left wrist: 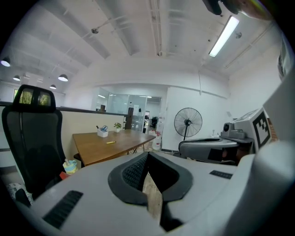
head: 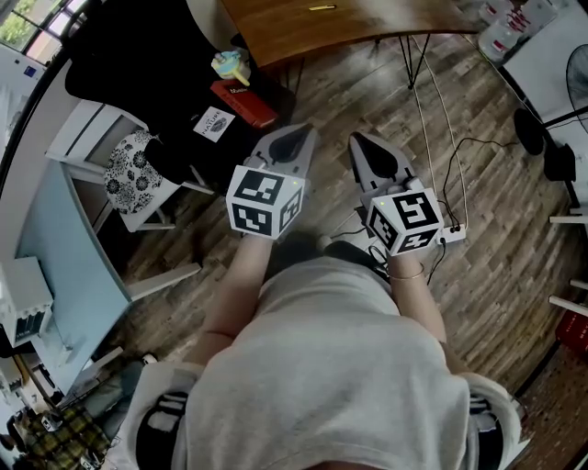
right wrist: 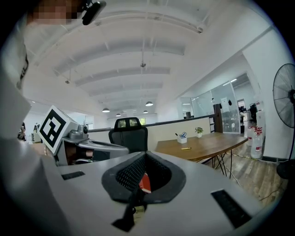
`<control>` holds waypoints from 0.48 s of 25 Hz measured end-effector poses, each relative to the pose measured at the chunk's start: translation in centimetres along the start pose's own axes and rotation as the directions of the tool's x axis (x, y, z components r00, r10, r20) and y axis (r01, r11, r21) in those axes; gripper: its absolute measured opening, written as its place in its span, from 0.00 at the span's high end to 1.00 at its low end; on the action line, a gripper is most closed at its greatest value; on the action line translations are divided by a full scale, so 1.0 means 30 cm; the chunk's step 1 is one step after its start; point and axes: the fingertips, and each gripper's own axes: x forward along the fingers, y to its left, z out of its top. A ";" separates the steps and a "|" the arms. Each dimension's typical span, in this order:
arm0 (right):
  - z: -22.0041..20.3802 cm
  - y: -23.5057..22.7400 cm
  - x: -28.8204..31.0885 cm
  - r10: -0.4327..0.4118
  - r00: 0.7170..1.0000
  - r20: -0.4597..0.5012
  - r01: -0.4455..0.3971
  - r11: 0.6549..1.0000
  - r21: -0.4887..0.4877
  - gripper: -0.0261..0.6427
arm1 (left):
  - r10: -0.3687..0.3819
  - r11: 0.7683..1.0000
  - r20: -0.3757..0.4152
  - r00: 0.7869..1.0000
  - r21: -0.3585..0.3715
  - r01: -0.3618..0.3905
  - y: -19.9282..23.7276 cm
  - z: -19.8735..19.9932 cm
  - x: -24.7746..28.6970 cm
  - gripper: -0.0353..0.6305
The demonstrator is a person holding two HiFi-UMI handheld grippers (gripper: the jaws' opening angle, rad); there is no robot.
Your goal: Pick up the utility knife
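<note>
facing wooden table [head: 367,27], chair [head: 138,64] near left gripper [head: 296,138]

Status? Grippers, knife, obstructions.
Left gripper and right gripper both shut, empty, side by side. Yellow item on wooden table ahead, possibly the utility knife, untouched. Left of the approach: black chair, red box.

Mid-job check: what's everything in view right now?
Wooden table: one, brown, ahead.
Yellow item: one, on that table; too small to identify.
Pen cup: one, white, on the table.
Office chair: one, black, left of the table.
Red box: one, beside the chair.
Standing fan: one, black, right of the table.
Power strip: one, white, on the floor.
Left gripper: grey, shut, empty.
Right gripper: grey, shut, empty.
</note>
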 end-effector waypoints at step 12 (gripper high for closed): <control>-0.048 -0.084 -0.041 -0.003 1.000 -0.017 0.004 0.999 0.053 0.95 | 0.017 1.000 -0.054 0.998 -0.001 -0.017 -0.032 -0.028 0.069 0.64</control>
